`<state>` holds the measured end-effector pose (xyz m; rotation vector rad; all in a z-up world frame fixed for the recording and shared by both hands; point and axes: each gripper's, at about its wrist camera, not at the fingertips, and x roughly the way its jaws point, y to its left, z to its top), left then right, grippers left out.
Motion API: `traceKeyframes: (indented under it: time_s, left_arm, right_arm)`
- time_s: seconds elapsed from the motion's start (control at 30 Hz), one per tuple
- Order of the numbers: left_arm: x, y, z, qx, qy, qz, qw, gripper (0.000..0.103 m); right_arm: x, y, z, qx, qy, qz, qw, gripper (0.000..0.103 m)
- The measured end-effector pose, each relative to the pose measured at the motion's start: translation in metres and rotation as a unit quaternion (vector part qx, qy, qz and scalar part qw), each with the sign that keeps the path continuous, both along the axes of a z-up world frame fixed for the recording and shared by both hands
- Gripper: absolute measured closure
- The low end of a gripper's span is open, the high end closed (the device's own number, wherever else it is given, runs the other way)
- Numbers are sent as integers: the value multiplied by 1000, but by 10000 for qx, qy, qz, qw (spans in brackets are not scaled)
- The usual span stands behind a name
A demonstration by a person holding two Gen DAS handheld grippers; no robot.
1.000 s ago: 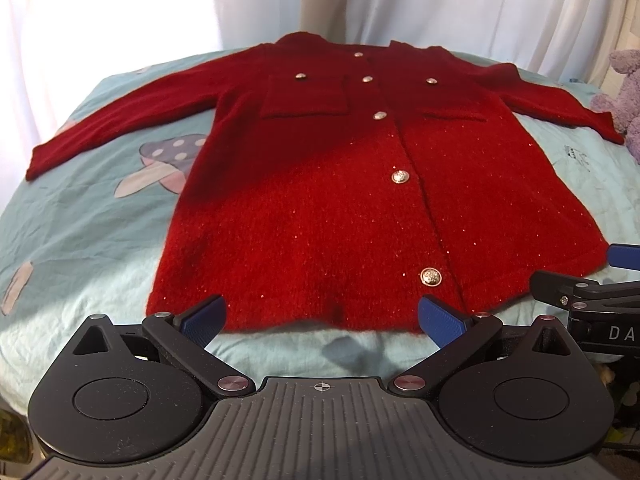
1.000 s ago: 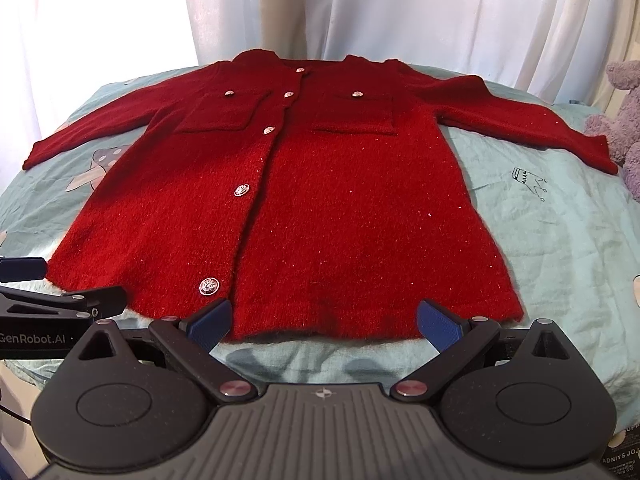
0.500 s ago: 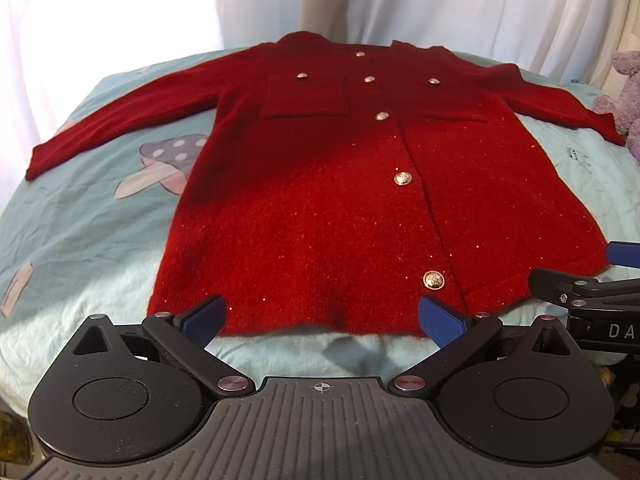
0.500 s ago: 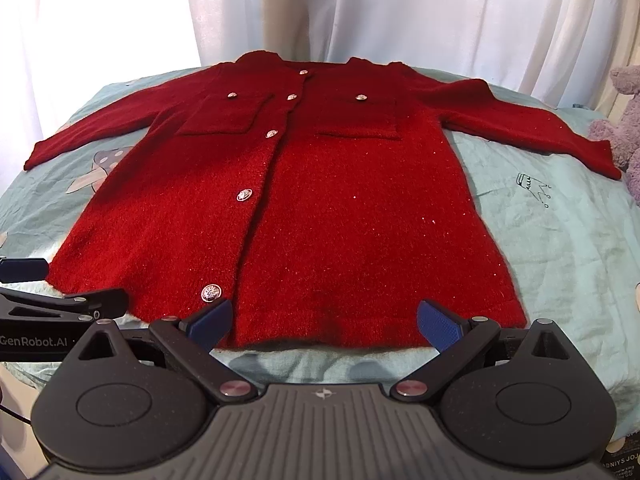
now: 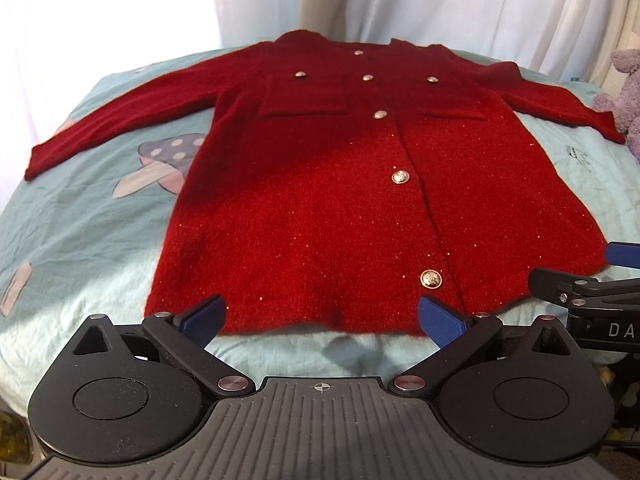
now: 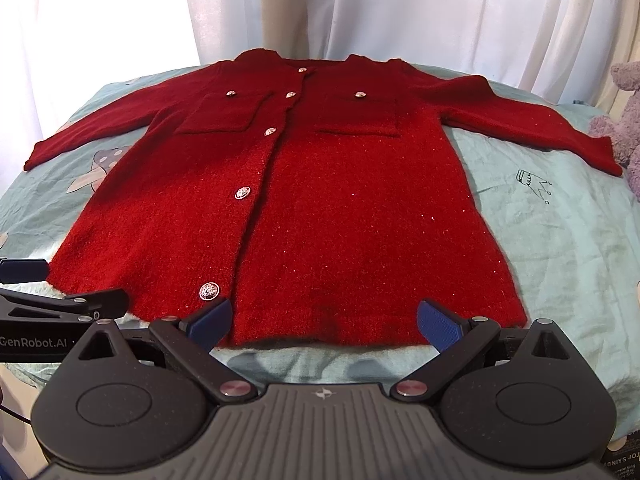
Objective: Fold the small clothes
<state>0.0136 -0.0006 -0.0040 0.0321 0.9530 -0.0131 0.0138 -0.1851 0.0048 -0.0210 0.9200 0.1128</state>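
A red knitted cardigan [image 5: 340, 184] [image 6: 320, 200] with metal buttons lies flat and face up on a light blue sheet, both sleeves spread out sideways, collar at the far end. My left gripper [image 5: 322, 318] hovers open just in front of the hem, left of the button row, holding nothing. My right gripper [image 6: 324, 320] is likewise open at the hem's right half, nothing between its blue pads. Each gripper shows at the edge of the other's view: the right one [image 5: 592, 280] and the left one [image 6: 52, 292].
The light blue sheet [image 5: 80, 216] with mushroom prints covers the surface and drops away at the near edge. A purple plush toy [image 6: 624, 128] sits at the far right beside the right sleeve's cuff. White curtains [image 6: 360, 12] hang behind.
Both grippers have crept slightly forward toward the hem, which now sits a bit lower in each view. The cardigan has not moved and both grippers stay open.
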Motion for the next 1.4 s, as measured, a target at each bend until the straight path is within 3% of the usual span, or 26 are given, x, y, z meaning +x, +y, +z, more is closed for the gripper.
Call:
traceKeyframes:
  time_s: [1.4]
  left_arm:
    - [12,-1,-1,4,176,73,9998,0]
  right_arm:
    - [11,-2,-4,36,138,103,9998,4]
